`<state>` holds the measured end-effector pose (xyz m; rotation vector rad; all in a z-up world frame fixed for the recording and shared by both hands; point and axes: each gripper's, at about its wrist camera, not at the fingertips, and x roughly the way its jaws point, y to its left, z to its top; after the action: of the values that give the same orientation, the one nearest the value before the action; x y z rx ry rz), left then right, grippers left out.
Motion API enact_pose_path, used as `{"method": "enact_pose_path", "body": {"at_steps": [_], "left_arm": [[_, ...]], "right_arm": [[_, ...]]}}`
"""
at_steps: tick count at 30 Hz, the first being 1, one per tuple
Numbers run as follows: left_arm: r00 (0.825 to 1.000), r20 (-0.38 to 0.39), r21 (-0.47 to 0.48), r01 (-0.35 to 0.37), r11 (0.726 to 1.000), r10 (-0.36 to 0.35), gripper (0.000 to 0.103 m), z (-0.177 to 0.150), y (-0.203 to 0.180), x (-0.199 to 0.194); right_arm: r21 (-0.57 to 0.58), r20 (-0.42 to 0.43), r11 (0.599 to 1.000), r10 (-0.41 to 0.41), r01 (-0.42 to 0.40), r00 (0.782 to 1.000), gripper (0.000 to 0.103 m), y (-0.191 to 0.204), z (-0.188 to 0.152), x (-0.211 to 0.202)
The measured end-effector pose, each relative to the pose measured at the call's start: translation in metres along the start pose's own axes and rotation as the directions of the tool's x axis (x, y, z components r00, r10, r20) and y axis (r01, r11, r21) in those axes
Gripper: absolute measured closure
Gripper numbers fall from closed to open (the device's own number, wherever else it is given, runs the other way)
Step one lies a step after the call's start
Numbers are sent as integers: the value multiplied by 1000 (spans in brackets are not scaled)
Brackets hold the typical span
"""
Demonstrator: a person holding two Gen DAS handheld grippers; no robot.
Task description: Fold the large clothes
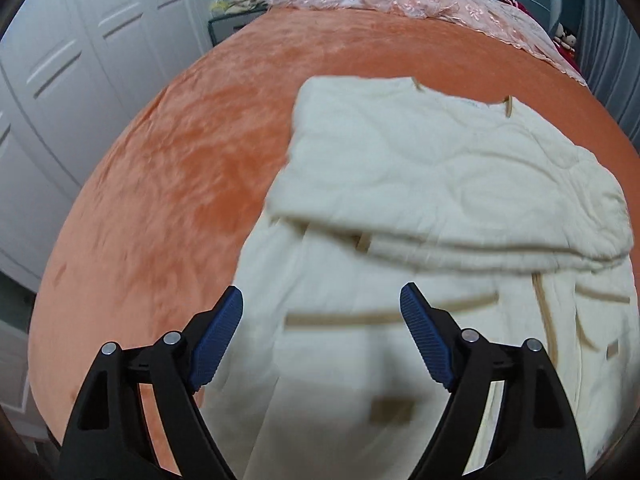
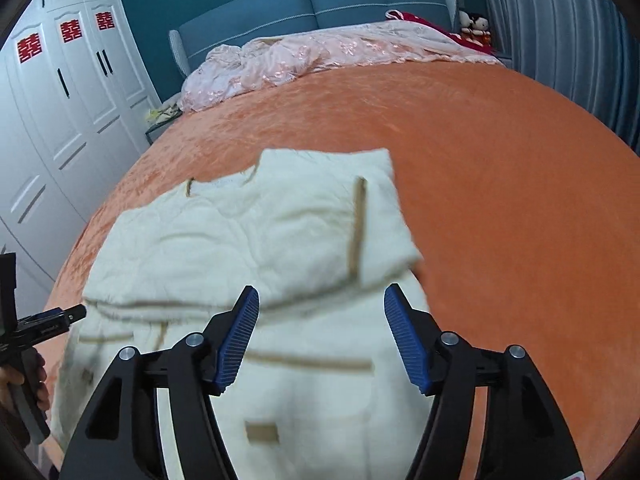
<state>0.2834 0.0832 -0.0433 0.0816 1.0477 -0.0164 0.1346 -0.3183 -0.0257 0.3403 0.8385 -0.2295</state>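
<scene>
Cream quilted coat [image 1: 440, 184] lay on the orange bedspread [image 1: 180, 160], toward the near edge of the bed, with its upper part doubled down over itself so that a thick folded edge ran across the middle of the garment. Below that fold the lower half, with its tan trim bands and a small tan patch [image 2: 262, 432], was spread flat toward the cameras. The left gripper [image 1: 320, 336] hovered above this lower half with its jaws spread wide and nothing between the blue pads; the right gripper [image 2: 320, 336] hung likewise, jaws apart and empty, over the same cloth (the left tool and the hand [image 2: 24, 384] holding it showed at the edge of the right wrist view). By my judgement one fold was made and let go, and the job stood roughly midway: the coat was still long and wide, so the sides or the hem probably remained to be brought in before it made a compact bundle. A pink embroidered cover [image 2: 300, 56] lay crumpled near the blue headboard [image 2: 312, 4], well apart from the coat, and white wardrobe doors [image 2: 60, 100] stood beside the bed.
</scene>
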Motion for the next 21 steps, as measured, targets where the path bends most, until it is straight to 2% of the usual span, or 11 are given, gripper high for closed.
{"method": "enact_pose_path", "body": {"at_steps": [3, 7, 12, 14, 16, 17, 18, 19, 20, 21], "left_arm": [[998, -56, -70, 19, 997, -23, 24, -50, 42, -16], [997, -82, -173, -6, 985, -8, 24, -98, 87, -32], [986, -137, -279, 53, 959, -95, 24, -130, 111, -29], [985, -126, -313, 77, 947, -122, 24, -135, 113, -28], [985, -116, -313, 82, 946, -124, 31, -136, 111, -29], [983, -112, -314, 101, 944, -142, 46, -136, 111, -30], [977, -108, -315, 140, 939, -182, 67, -135, 109, -31], [970, -116, -322, 168, 932, -215, 79, -134, 106, -32], [968, -118, -325, 172, 930, -221, 88, -133, 105, -35], [972, -106, -309, 167, 936, -208, 92, -131, 101, -43]], "right_arm": [[102, -66, 994, -33, 40, 997, 36, -44, -46, -39], [208, -143, 976, -35, 64, 989, 35, -78, -97, -63], [282, -161, 959, 80, -32, 984, 35, -80, -133, -65], [318, -182, 947, 114, -51, 977, 35, -79, -137, -55], [359, -186, 931, 136, -62, 973, 35, -77, -138, -46], [377, -178, 924, 139, -63, 974, 33, -76, -137, -44], [398, -163, 915, 146, -71, 976, 40, -76, -136, -43], [420, -153, 903, 168, -90, 974, 53, -76, -136, -42], [439, -160, 892, 199, -111, 967, 86, -75, -136, -40], [447, -163, 885, 222, -128, 961, 95, -74, -134, -41]]}}
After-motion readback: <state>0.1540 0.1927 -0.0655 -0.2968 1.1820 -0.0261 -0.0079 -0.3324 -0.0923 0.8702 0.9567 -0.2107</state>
